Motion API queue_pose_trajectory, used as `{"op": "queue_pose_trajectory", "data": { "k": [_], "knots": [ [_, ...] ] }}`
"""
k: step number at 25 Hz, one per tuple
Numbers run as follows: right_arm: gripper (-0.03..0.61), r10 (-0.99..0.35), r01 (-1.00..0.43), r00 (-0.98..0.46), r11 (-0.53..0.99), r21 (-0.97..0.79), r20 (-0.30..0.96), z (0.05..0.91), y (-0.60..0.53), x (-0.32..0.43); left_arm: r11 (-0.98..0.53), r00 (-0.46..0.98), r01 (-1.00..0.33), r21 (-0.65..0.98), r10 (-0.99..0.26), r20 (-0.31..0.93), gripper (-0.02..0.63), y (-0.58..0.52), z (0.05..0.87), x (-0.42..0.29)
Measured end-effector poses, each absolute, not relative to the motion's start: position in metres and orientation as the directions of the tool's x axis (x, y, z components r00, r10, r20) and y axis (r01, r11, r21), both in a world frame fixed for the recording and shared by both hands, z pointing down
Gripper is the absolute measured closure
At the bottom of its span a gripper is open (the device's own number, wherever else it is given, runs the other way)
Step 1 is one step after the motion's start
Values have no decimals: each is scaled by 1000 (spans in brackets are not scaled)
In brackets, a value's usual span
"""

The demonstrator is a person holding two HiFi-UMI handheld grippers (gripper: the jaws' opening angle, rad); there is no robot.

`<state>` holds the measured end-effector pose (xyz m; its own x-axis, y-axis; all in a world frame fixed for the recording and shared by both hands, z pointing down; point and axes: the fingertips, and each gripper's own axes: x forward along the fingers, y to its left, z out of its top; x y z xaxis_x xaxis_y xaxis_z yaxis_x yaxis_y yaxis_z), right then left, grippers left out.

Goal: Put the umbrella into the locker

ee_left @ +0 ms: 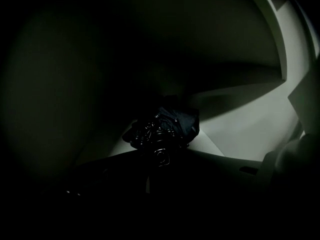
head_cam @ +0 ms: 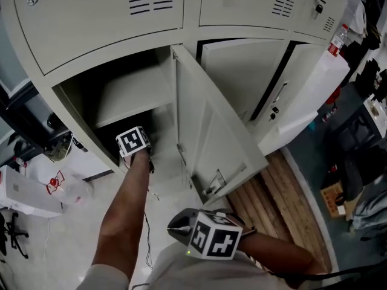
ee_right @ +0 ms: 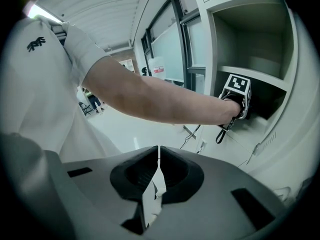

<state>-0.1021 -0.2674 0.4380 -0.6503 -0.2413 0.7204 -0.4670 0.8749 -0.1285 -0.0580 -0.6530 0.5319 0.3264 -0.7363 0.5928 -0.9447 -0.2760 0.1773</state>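
Note:
The black folded umbrella (ee_left: pixel 165 129) lies bunched at the tips of my left gripper (ee_left: pixel 160 160), its handle end towards the camera, deep inside the dark locker compartment (head_cam: pixel 103 128). The jaws are nearly lost in shadow and appear shut on it. In the head view only the left gripper's marker cube (head_cam: pixel 133 141) shows at the compartment's mouth, below the inner shelf (head_cam: pixel 130 98). A black strap (ee_right: pixel 222 133) dangles under that hand. My right gripper (ee_right: pixel 159 150) is shut and empty, held low near the person's body, outside the locker.
The compartment's door (head_cam: pixel 211 141) stands wide open to the right of the left arm. A second locker door (head_cam: pixel 302 95) is open further right. Wooden boards (head_cam: pixel 284 192) lie on the floor at right, a white box (head_cam: pixel 24 192) at left, and a thin cable (head_cam: pixel 146 234).

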Motion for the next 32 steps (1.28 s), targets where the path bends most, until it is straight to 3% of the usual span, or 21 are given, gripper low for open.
{"op": "queue_pose_trajectory", "data": {
  "k": [3, 8, 12, 14, 18, 29, 32],
  "knots": [
    [561, -232, -465, -648, 875, -135, 726, 442, -268, -98, -244, 235, -968, 64, -781, 578, 449, -664, 527, -72],
    [561, -214, -446, -642, 885, -132, 736, 447, -266, -93, -275, 271, -957, 92, -731, 626, 448, -658, 542, -54],
    [561, -211, -434, -646, 892, -126, 733, 446, -264, -88, -271, 234, -962, 27, -774, 588, 412, -666, 530, -60],
    [561, -210, -428, -649, 895, -124, 731, 446, -260, -85, -277, 241, -960, 32, -765, 597, 343, -661, 532, -59],
    [561, -207, -417, -661, 901, -123, 722, 443, -249, -77, -278, 264, -958, 72, -753, 602, 321, -639, 529, -61],
    [561, -106, -276, -699, 952, -130, 707, 449, -190, -62, -316, 348, -936, 152, -783, 516, 322, -543, 490, -71],
    [561, -71, -235, -702, 962, -136, 708, 453, -165, -56, -323, 351, -935, 144, -794, 496, 390, -502, 481, -76]
  ]
}}
